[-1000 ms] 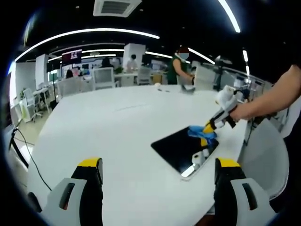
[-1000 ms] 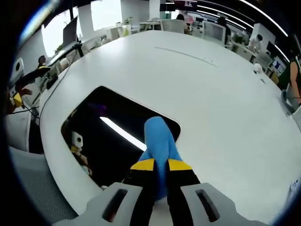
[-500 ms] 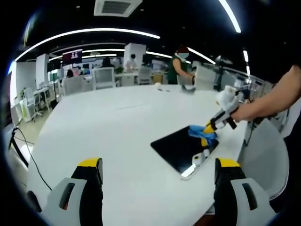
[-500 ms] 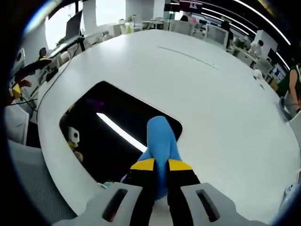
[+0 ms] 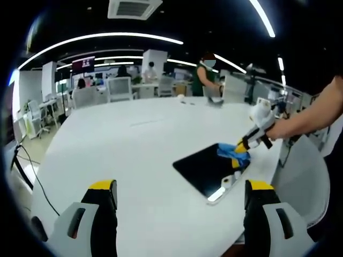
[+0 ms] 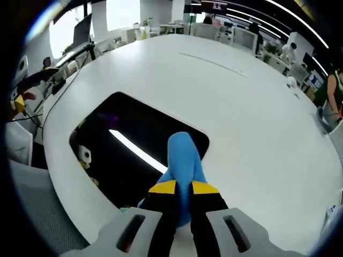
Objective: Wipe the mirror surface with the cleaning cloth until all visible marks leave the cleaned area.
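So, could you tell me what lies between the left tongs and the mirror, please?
Only bare white table lies between the open left tongs and the mirror, in the left gripper view.

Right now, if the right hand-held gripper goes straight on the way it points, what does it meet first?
Most likely the mirror: the right hand-held gripper is shut on the blue cleaning cloth, whose tip lies over the dark glass. Depth is unclear, so contact may already exist.

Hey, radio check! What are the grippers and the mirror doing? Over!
Right gripper shut on blue cloth, cloth on mirror. Left gripper open, holding nothing, off the mirror. White table around the mirror bare.
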A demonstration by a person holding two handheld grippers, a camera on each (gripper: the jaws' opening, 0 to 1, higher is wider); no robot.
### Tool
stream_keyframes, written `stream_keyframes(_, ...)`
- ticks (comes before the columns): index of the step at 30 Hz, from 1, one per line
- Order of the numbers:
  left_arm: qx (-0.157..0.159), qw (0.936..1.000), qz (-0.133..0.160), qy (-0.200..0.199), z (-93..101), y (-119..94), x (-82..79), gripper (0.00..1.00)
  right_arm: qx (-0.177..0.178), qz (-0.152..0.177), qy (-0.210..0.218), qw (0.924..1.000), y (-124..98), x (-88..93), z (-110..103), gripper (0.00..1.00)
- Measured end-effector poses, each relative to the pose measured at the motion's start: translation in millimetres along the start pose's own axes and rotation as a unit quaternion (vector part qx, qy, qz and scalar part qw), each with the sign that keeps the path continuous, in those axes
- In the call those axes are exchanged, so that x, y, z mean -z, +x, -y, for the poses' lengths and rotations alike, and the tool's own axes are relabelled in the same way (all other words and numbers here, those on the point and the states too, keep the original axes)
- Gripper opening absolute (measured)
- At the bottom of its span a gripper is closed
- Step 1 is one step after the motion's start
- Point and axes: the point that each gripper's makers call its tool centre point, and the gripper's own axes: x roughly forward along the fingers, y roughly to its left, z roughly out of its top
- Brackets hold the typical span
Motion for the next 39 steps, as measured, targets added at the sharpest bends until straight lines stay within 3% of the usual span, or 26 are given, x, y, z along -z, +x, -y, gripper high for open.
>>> stream_keyframes(39,-0.013,0.9999,-0.004,0.005,0.3,0.7,1.6,0.99,-0.010,0.009,0.012,0.9998,-20.3,27.6,-19.4,0.03)
